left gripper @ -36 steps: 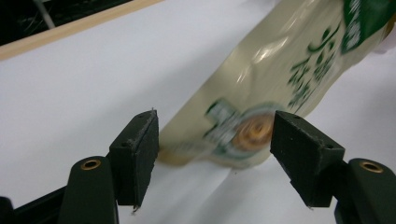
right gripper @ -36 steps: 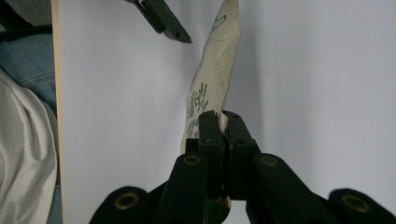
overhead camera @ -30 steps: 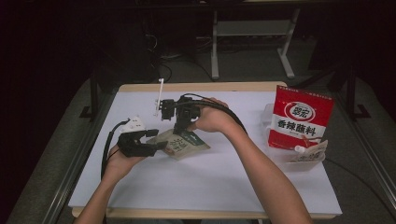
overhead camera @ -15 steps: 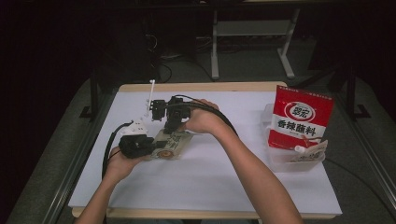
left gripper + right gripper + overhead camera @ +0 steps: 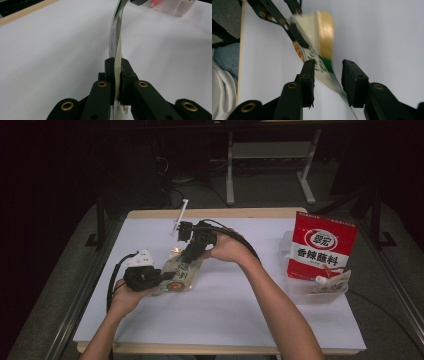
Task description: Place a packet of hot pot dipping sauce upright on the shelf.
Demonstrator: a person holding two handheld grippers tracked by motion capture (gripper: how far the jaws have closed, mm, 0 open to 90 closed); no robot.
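Observation:
A flat pouch (image 5: pixel 179 273) with green print and a gold end hangs low over the white table (image 5: pixel 225 320), left of centre. My left gripper (image 5: pixel 159 279) is shut on its near end. In the left gripper view the jaws (image 5: pixel 116 65) pinch the pouch's thin edge (image 5: pixel 115 37), which rises away from them. My right gripper (image 5: pixel 192 254) is at the pouch's far end, pointing down at it. Its jaws (image 5: pixel 328 68) have just been opening. They stand apart with the pouch (image 5: pixel 322 32) passing between them, unpressed.
A red stand-up bag (image 5: pixel 322 247) stands at the table's right side in a clear plastic box (image 5: pixel 302 295), with a small sachet (image 5: pixel 334 283) in front of it. Cables trail from both grippers. The table's wooden far edge (image 5: pixel 225 213) lies just behind my right hand.
My left gripper's jaws have closed on the pouch's near end. My right gripper's jaws have opened off the far end, and that hand has shifted a little left and down. The pouch sits slightly further left.

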